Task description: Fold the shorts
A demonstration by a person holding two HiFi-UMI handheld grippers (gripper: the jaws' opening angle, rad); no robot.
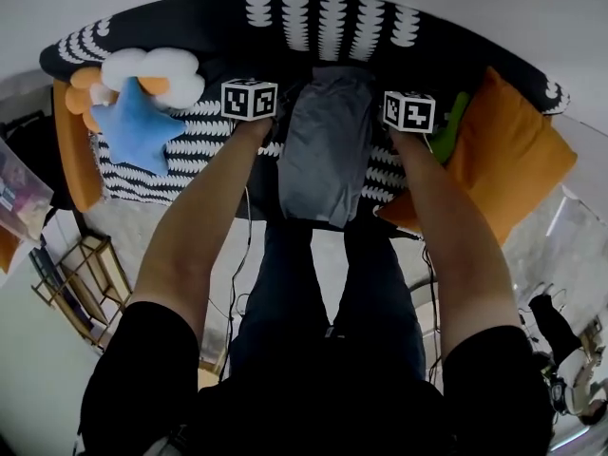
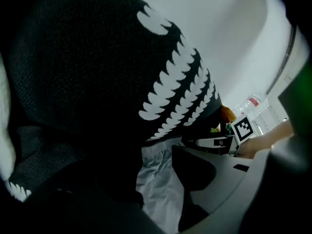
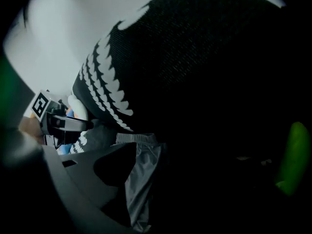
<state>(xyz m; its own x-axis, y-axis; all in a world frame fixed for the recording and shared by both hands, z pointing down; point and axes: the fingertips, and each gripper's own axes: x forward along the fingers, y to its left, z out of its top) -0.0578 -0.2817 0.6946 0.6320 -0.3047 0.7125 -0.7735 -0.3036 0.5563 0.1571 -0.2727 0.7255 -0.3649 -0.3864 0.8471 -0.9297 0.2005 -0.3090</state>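
My left gripper and right gripper both have jaws spread wide, with the grey shorts showing between them, unpinched. The shorts lie on the black-and-white patterned cover, with a blue star cushion off left and an orange cushion off right.

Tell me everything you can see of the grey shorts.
The grey shorts look like thin, smooth, creased fabric, with a gathered elastic waistband at the far end. They lie as a long narrow strip on the black-and-white patterned surface, near end at its front edge. The left gripper and right gripper flank them, jaws open; any contact is unclear.
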